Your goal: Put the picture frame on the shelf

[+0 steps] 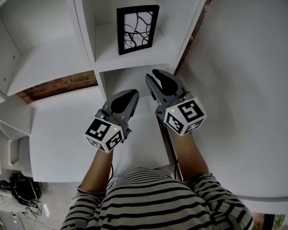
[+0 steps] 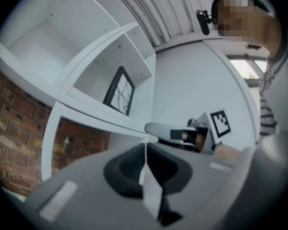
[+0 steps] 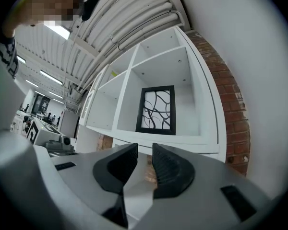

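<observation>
A black picture frame [image 1: 137, 28] with a white sheet of black branching lines stands upright in a compartment of the white shelf unit [image 1: 129, 63]. It also shows in the left gripper view [image 2: 119, 90] and the right gripper view [image 3: 157, 110]. Both grippers hang below and in front of that compartment, apart from the frame. My left gripper [image 1: 133, 94] is shut with nothing in it [image 2: 145, 145]. My right gripper [image 1: 153, 75] is closer to the shelf edge, its jaws a narrow gap apart and empty [image 3: 144, 150].
Empty shelf compartments lie to the left [image 1: 38, 56] and below [image 1: 62, 138]. A brick wall [image 1: 57, 87] shows behind the unit, and a white wall [image 1: 249, 80] rises on the right. Cables and bags [image 1: 19, 188] lie on the floor at lower left.
</observation>
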The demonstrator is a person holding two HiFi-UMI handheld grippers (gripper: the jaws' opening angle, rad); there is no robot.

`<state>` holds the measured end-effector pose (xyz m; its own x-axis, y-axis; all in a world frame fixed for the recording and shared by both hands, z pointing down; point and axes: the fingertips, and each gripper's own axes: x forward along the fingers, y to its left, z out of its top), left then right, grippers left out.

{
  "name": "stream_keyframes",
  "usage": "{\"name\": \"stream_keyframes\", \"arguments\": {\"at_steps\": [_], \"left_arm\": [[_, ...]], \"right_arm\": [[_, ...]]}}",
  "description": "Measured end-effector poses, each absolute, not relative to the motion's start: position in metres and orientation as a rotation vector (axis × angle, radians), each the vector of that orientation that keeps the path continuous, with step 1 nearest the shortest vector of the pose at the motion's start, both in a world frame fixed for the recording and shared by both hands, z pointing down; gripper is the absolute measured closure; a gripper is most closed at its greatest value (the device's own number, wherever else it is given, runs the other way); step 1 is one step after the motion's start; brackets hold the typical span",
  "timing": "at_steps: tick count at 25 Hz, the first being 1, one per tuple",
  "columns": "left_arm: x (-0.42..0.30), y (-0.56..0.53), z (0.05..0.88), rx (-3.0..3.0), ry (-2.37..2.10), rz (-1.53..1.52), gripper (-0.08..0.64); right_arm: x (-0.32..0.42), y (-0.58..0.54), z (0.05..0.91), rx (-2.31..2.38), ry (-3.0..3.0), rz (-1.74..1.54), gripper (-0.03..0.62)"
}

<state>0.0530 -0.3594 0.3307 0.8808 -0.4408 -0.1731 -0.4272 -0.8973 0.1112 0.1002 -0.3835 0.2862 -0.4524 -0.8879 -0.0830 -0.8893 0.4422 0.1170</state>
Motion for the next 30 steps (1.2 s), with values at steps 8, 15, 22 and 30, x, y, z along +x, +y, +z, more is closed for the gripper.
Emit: {"name": "stream_keyframes", "arguments": {"at_steps": [8,15,22,30], "left_arm": [[0.044,-0.349,0.342,2.980,-0.660,-0.290,0.546],[0.036,-0.337,0.355,2.971,-0.640,-0.283,0.546],[0.023,-0.325,0.378,2.942,-0.619,-0.233,0.546],[0.011,-0.305,0.398,2.910,-0.555,-0.220,0.546]], "right_arm": [[0.090,-0.367,0.318,-1.614,2.703,0.142,0.518],[0.079,-0.349,0.336,-1.521,2.673,0.036,0.518],[0.075,-0.330,0.365,-1.418,2.657,-0.116,0.518],[0.061,-0.309,0.397,-1.345,2.666,-0.260,0.518]]}}
